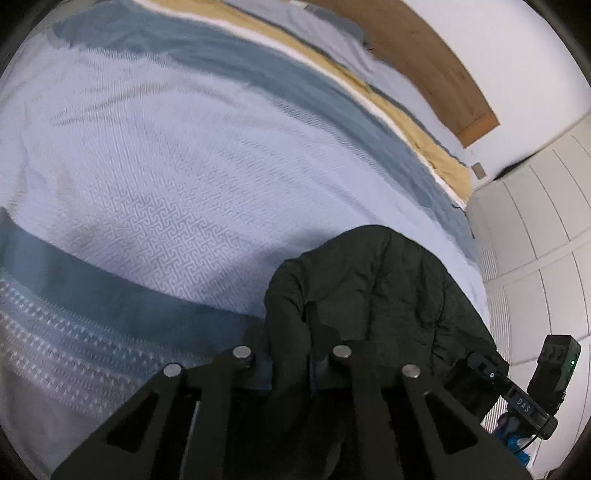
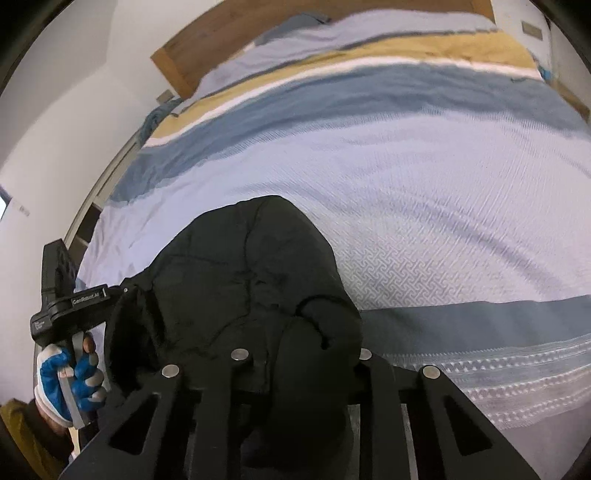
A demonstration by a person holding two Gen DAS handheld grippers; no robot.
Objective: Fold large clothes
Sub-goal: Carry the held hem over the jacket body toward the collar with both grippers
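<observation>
Left tool (image 1: 293, 354) and right tool (image 2: 301, 356) pinching black jacket (image 2: 240, 280), above bedspread (image 1: 177, 177)

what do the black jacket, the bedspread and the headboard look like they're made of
Black jacket: probably matte synthetic shell with padding, going by quilted seams and puffy panels. Bedspread: woven textile, likely cotton, with raised geometric weave and stripes. Headboard: brown wood or wood veneer, smooth, faint grain.

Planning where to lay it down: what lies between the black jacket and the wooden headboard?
Only the striped bedspread, seen in the right wrist view, separates the black puffer jacket from the wooden headboard.
</observation>
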